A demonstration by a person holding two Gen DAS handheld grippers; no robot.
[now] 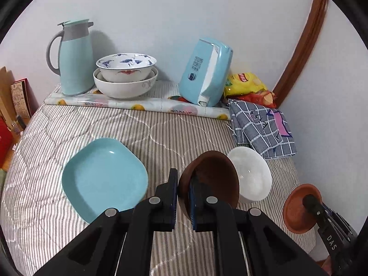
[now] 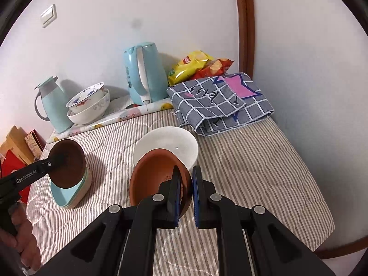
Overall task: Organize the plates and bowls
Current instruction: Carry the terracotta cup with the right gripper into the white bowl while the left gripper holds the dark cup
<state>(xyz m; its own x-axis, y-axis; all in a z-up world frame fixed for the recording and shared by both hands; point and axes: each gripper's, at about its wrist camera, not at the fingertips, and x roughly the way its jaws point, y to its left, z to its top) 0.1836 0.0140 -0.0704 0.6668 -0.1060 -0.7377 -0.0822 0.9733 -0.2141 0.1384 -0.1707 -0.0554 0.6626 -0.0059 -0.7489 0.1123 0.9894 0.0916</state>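
Left wrist view: the left hand-held gripper (image 1: 183,185) is pinching the rim of a dark brown bowl (image 1: 216,174), lifted above the striped bed (image 1: 161,128) between the blue plate (image 1: 104,177) and white bowl (image 1: 251,174). The right hand-held gripper (image 2: 186,185) is clamping an orange-brown bowl (image 2: 151,177).

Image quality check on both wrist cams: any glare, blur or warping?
Left wrist view: sharp, heavy fisheye bending the door frame; a small glint on the blue plate; soft shadow of the jug on the wall. Right wrist view: same warping and black corners; a tiny highlight in the white bowl; no motion blur.
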